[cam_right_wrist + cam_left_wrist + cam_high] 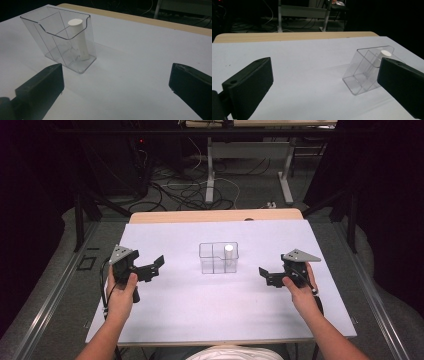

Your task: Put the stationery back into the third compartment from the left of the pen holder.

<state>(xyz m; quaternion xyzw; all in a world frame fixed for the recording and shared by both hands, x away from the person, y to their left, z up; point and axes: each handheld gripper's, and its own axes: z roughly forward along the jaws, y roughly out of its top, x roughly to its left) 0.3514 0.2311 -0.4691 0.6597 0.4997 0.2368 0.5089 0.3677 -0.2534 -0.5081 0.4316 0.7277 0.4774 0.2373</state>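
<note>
Left gripper (152, 265) sits at the left side of the white table (200, 310), held in the person's left hand (121, 295), jaws pointing toward the middle. Jaws stand wide apart, nothing between them; in the left gripper view bare tabletop shows between the two black jaws.

Centre of table: clear plastic container (218, 257), upright, divided by an inner wall into compartments. A white cylinder (229, 254) stands in the right-hand compartment as the high view shows it, leaning slightly, its flat top near the rim. In the right gripper view the cylinder (79, 40) rests against the container's (50, 37) near corner.

Right gripper (266, 274) sits at the right side, in the right hand (300, 287), jaws pointing toward the container. Jaws spread apart, empty. Both grippers are well apart from the container, one on each side.
</note>
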